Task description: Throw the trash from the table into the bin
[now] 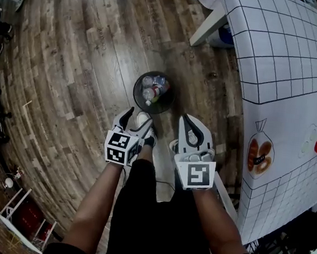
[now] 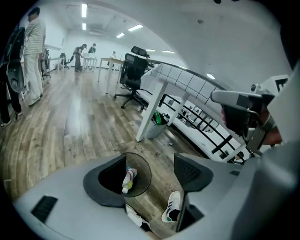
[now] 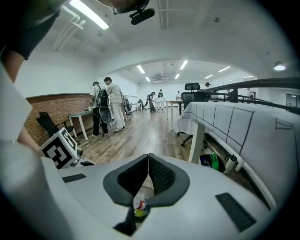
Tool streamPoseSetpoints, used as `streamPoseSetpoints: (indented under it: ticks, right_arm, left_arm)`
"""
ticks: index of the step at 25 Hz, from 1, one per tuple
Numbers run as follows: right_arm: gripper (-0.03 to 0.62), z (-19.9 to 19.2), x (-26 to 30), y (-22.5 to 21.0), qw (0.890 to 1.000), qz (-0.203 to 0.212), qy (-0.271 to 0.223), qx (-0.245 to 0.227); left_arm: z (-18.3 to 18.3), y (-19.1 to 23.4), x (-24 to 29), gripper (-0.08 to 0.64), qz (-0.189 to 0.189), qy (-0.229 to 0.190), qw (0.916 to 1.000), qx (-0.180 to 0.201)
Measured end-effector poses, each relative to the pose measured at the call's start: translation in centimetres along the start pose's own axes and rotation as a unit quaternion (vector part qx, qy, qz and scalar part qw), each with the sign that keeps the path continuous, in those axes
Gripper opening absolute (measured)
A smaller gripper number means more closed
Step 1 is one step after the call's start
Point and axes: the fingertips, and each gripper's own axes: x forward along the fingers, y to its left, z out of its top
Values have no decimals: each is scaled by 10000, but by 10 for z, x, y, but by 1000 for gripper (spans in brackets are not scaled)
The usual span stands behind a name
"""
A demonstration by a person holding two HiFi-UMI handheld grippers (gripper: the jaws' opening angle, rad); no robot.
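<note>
Round bin point(image 1: 135, 93) on the floor holds bottles point(image 1: 150, 90) and other trash. Left gripper point(image 1: 138, 118): jaws apart, empty. Right gripper point(image 1: 185, 121): jaws closed, empty.

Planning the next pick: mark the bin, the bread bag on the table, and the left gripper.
bin point(image 1: 161, 108): head view, inner wall.
bread bag point(image 1: 259, 155): head view, its middle.
left gripper point(image 1: 138, 119): head view, between fingertips.

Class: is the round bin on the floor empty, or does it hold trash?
Holds trash: the bin has bottles inside, seen from above.
</note>
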Motion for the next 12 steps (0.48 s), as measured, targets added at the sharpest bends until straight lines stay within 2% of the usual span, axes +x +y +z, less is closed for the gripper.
streamPoseSetpoints:
  ticks: [3,8,12]
  right_arm:
    - [25,18,-2,1,9999,14,-114,-106]
    - [25,37,-9,9,9995,72,-16,-295]
    - [25,55,-16,16,9993,103,115,-330]
  left_arm:
    - [24,-9,-18,327,-6,-222,9997,49]
    - [72,-20,-60,261,132,-716,9973,-59]
    - [106,-27,-95,242,312,-957,9947,205]
